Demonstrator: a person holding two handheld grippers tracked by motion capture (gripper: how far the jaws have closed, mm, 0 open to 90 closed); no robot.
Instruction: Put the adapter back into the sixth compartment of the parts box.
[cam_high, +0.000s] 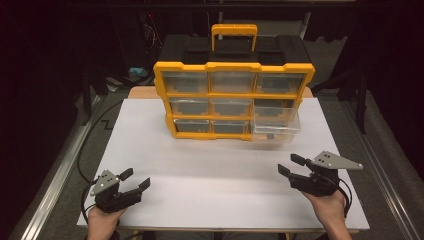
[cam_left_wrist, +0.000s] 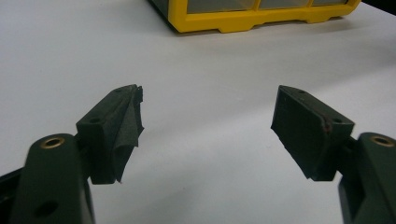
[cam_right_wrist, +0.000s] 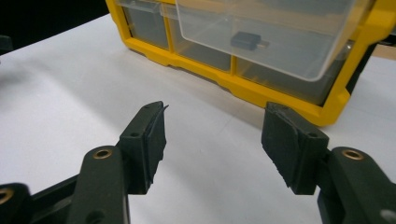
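On the white worktop (cam_high: 215, 175), left gripper (cam_high: 134, 179) and right gripper (cam_high: 290, 165) rest released, nothing grasped; organizer's (cam_high: 232, 100) clear drawer (cam_high: 276, 122) pulled out.

Left hand (cam_high: 102, 216): enters from the bottom edge, wrapped around the gripper body from below.
Left gripper (cam_high: 134, 179): low over the near left part of the table, pointing forward and a little to the right; jaws wide apart, nothing between them.
Left pads (cam_left_wrist: 122, 130): facing each other across a broad gap, edges a bit worn.
Right hand (cam_high: 327, 206): enters from the bottom right, grasping the gripper body.
Right gripper (cam_high: 290, 165): low at the near right, pointing forward and to the left; jaws apart, nothing between.
Right pads (cam_right_wrist: 153, 137): well separated, nothing pressed.
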